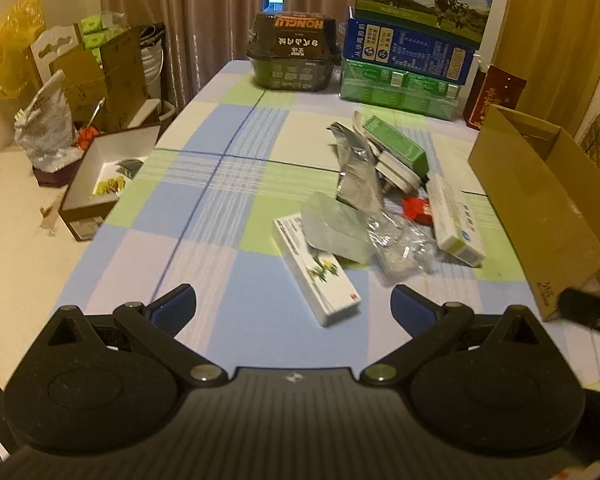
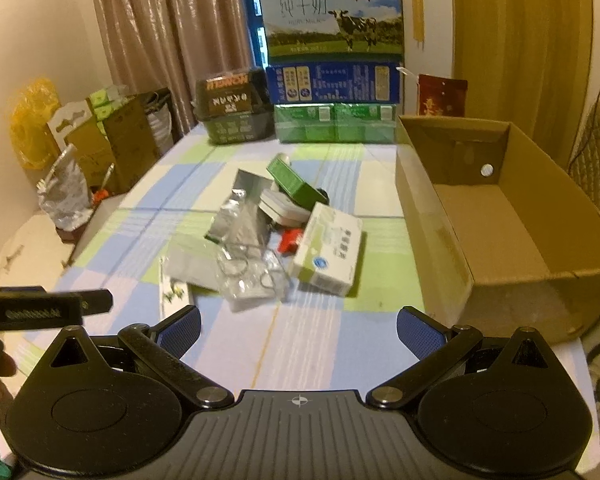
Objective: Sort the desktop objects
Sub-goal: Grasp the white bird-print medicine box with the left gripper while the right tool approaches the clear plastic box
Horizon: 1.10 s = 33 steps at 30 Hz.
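Both my grippers hang spread wide and empty: left gripper (image 1: 293, 302), right gripper (image 2: 298, 326). The clutter pile (image 2: 268, 236) lies ahead of both, and the cardboard box (image 2: 496, 216) sits ahead-right of the right one. I'd take the long white box (image 1: 316, 268) just beyond my left fingers, squaring across its narrow width.

Both wrist views look forward low over the table (image 1: 228, 184); they share the clutter (image 2: 260, 240).

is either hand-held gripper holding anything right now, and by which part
Nothing is held. The left hand-held gripper and the right hand-held gripper are both open, with only tablecloth between their fingers.
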Tool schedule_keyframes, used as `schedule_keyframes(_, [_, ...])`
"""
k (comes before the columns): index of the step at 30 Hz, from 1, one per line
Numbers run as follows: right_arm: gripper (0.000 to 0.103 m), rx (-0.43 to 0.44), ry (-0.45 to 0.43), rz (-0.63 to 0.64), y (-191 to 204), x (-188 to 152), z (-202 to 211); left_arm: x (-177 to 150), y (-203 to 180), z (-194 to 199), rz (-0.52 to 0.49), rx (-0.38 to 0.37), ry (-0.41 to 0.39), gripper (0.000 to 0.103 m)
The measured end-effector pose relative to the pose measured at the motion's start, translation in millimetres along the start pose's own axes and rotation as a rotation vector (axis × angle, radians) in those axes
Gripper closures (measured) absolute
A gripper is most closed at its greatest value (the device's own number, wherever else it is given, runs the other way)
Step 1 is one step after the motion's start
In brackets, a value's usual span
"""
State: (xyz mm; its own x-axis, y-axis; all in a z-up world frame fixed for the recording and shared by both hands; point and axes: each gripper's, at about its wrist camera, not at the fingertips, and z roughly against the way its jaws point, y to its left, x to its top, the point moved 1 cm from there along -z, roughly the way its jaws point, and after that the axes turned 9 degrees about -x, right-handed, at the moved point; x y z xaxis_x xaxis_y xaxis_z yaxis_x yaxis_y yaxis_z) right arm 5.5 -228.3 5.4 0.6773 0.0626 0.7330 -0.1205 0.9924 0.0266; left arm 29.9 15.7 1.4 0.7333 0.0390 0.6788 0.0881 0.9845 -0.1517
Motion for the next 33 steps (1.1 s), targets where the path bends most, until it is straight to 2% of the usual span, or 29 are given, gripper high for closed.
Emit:
schedule_keyframes(9, [0.002,0.043,-0.001,0.044,2,13,-22,0,3,-42,-0.046,-0.039,0.033,0.002])
schedule_keyframes(18, [0.002,0.066,0.048,0.052,5,13,-77,0,7,-90,-0.044,-0.089,0.064,0.011])
schedule_keyframes(24, [0.006,0.070,0.064,0.072,9,16,-105,3,1,-120,-0.085,-0.111,0.090,0.015])
schedule_keyframes(27, [0.012,0.076,0.081,0.079,9,15,-118,3,3,-133,-0.097,-0.114,0.110,0.023])
schedule_keyframes(30, [0.014,0.083,0.095,0.087,11,14,-128,2,9,-138,-0.104,-0.109,0.119,0.038])
schedule_keyframes(32, [0.015,0.089,0.102,0.095,13,12,-132,2,14,-138,-0.110,-0.099,0.118,0.056])
schedule_keyframes(33, [0.016,0.095,0.104,0.098,15,12,-133,3,16,-138,-0.118,-0.092,0.120,0.062])
